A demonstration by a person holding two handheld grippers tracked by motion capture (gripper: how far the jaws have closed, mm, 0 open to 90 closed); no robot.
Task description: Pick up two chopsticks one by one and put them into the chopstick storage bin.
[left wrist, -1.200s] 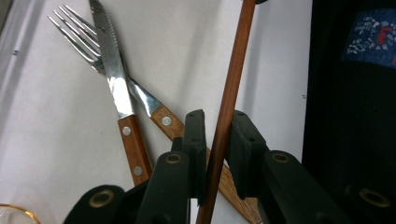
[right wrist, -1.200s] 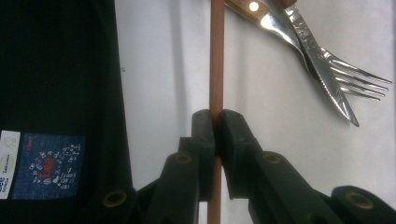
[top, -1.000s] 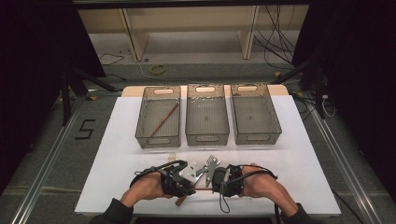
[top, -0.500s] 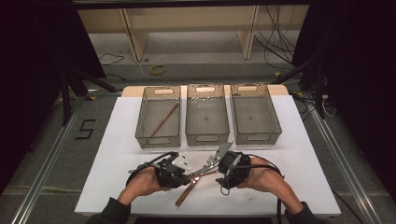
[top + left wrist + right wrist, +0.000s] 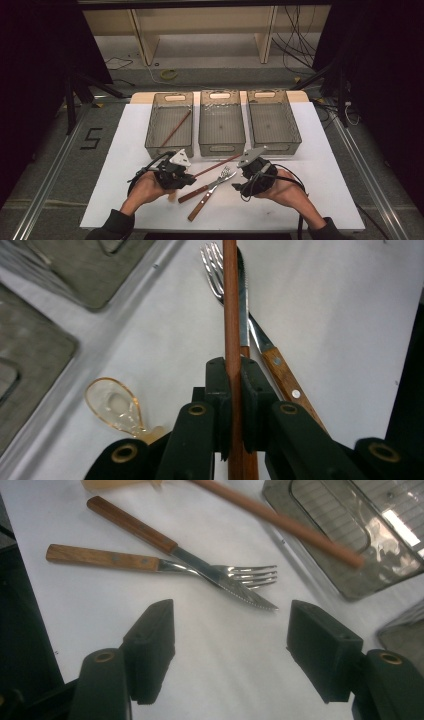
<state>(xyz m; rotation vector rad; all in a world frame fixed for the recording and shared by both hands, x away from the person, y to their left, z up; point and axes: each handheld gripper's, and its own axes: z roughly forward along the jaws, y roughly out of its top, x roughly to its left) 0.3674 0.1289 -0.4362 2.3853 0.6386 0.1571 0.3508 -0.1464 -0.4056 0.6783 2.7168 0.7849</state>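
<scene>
A sorting job at a white table [image 5: 320, 165]: the left gripper [image 5: 189, 177] clamps a reddish wooden chopstick [image 5: 217, 165] near one end, its black jaws pressed tight on the stick, as the left gripper view shows [image 5: 231, 305]. The free end angles toward the middle bin [image 5: 221, 122] of three clear bins, stopping just short of its near wall. A matching chopstick [image 5: 176, 128] already lies in the left bin [image 5: 152, 131], so this one probably belongs beside it; holding it near the end leaves most of its length free to drop in.

The right gripper [image 5: 240, 186], just right of the held chopstick, has its jaws spread apart with nothing between them, and they have just been opening. Ahead of them, in the right gripper view, a wood-handled knife [image 5: 165, 544] lies crossed over a wood-handled fork [image 5: 150, 562] on the table, just on the person's side of the chopstick. A clear amber spoon [image 5: 116, 407] rests beside the left gripper. The right bin [image 5: 295, 125] stands empty.
</scene>
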